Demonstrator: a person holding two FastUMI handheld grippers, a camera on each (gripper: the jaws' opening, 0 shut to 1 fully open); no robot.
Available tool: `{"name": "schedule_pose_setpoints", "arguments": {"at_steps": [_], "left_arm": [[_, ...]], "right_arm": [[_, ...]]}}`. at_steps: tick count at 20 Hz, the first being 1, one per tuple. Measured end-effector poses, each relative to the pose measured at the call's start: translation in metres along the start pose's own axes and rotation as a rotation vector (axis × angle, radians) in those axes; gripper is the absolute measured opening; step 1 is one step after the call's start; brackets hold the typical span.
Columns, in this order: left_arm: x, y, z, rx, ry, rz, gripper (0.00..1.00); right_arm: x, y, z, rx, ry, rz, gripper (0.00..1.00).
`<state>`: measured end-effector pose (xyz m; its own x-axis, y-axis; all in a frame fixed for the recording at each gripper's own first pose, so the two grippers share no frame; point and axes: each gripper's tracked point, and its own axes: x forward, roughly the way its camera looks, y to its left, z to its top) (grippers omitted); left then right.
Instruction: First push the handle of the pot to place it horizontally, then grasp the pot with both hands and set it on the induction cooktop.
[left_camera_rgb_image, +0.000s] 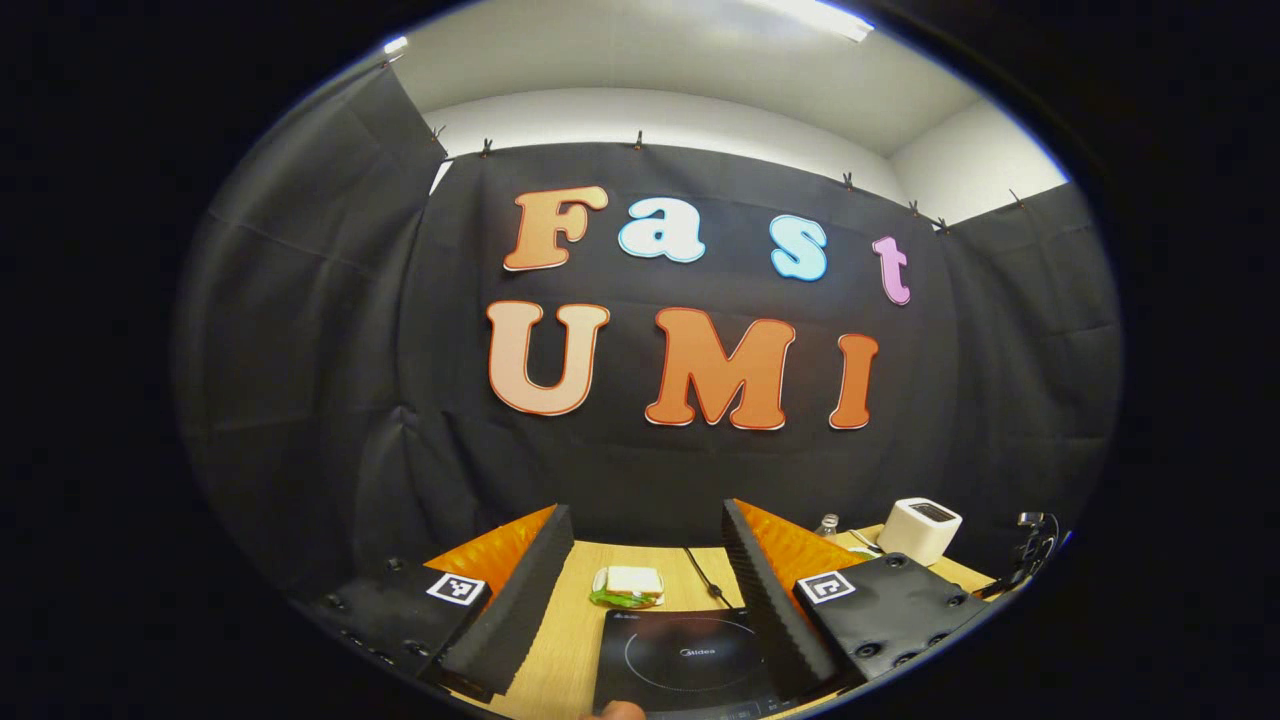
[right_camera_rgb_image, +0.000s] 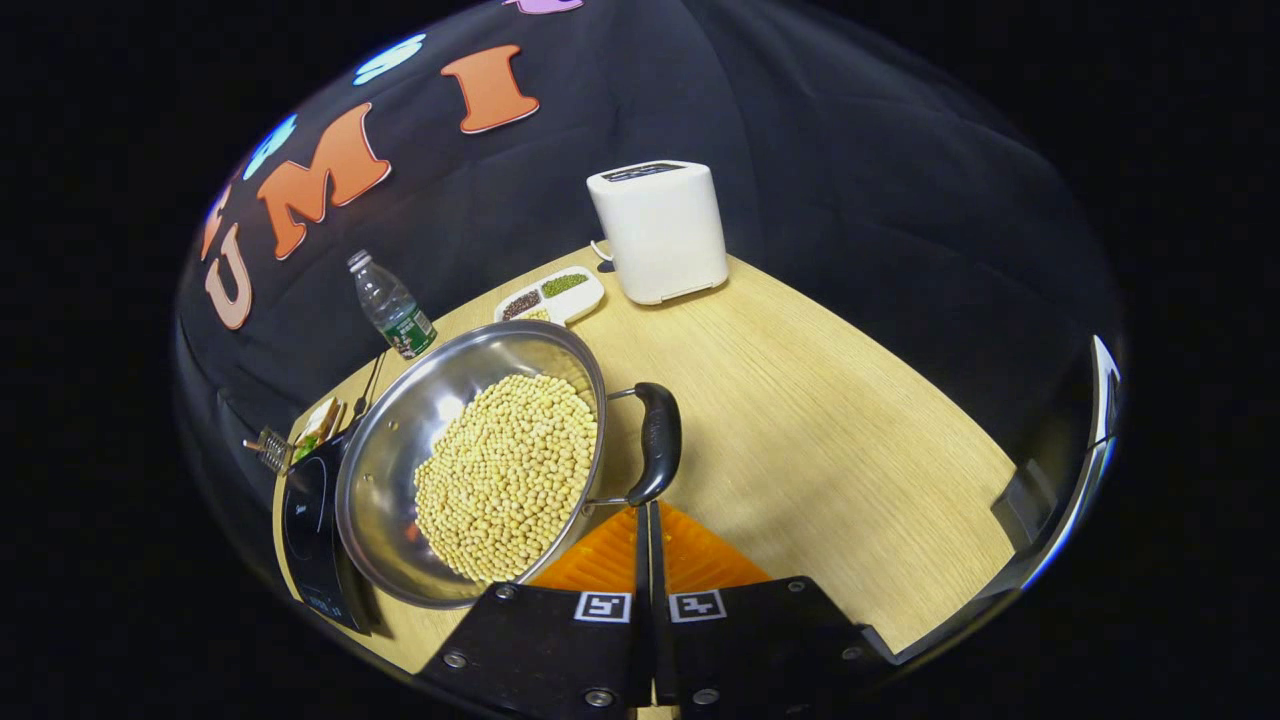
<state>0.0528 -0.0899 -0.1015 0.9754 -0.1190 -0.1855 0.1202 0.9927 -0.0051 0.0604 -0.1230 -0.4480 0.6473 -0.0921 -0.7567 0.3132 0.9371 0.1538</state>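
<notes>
Right claw (right_camera_rgb_image: 648, 520) pinched together beside curved handle (right_camera_rgb_image: 655, 440); round steel pot (right_camera_rgb_image: 400, 450) (beans inside). Left claw (left_camera_rgb_image: 640, 570) spread wide.

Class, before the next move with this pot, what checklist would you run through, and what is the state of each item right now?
1. Right gripper jaws shut for pushing: ok.
2. Its tips touching the near end of the pot handle: very close, but cannot tell.
3. Handle already horizontal: cannot tell.
4. Left gripper jaws open, ready for the two-handed grasp: ok.
5. Induction cooktop ring bare in the left gripper view: ok.
6. Pot, full of beans, set on the cooktop: not ok, step not yet done.
</notes>
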Motion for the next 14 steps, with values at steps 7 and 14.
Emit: {"name": "schedule_pose_setpoints", "arguments": {"at_steps": [7, 14], "left_arm": [[0.02, -0.005, -0.02, -0.005, 0.025, -0.018, 0.98], [0.039, -0.011, -0.057, -0.017, 0.087, -0.022, 0.98]], "right_arm": [[0.017, -0.002, 0.017, 0.01, -0.004, -0.01, 0.0], [0.033, 0.001, 0.033, -0.016, -0.013, -0.044, 0.0]]}}
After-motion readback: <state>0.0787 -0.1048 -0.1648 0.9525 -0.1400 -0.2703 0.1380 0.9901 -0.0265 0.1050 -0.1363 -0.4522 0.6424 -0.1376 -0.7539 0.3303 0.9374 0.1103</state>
